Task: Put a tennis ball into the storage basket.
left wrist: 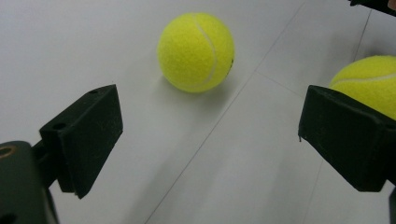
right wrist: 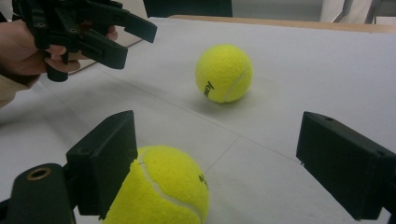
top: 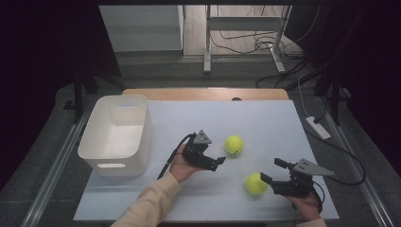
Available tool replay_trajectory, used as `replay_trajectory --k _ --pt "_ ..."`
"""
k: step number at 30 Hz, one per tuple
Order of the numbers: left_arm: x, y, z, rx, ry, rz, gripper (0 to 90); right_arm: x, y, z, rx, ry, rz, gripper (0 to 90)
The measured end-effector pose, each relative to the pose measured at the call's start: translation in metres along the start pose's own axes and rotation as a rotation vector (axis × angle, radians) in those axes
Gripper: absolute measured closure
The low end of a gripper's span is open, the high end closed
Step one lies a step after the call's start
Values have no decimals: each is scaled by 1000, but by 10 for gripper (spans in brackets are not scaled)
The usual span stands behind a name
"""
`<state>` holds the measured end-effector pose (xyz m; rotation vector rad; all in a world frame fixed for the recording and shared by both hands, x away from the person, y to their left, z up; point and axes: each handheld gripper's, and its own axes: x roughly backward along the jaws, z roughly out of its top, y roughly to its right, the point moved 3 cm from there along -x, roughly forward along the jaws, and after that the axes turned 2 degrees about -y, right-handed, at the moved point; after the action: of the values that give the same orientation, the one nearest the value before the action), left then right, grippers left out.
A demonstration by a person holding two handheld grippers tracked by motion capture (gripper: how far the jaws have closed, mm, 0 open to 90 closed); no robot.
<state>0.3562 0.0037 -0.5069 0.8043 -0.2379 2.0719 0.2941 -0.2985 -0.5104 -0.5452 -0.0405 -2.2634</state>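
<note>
Two yellow tennis balls lie on the pale table sheet [top: 265,118]. The farther ball [top: 234,144] [left wrist: 196,51] [right wrist: 224,73] rests just beyond my left gripper [top: 219,161] [left wrist: 212,126] [right wrist: 126,39], which is open, empty and pointed at it. The nearer ball [top: 256,183] [right wrist: 163,186] sits at the mouth of my open right gripper [top: 272,170] [right wrist: 215,154], close against that gripper's left jaw and partly hidden by it. In the left gripper view, this nearer ball [left wrist: 369,81] peeks out from behind the right-hand jaw.
A white plastic bin [top: 118,165] with a handle slot stands on the table's left side, its inside bare. A wooden strip [top: 208,93] borders the far edge. Cables and desk legs [top: 207,42] lie on the floor beyond.
</note>
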Motion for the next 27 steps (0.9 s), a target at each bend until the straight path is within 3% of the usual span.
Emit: replay_trajectory --k 27 --pt "-20 -1 19 -12 -28 -9 73 -1 0 -1 4 -3 0 122"
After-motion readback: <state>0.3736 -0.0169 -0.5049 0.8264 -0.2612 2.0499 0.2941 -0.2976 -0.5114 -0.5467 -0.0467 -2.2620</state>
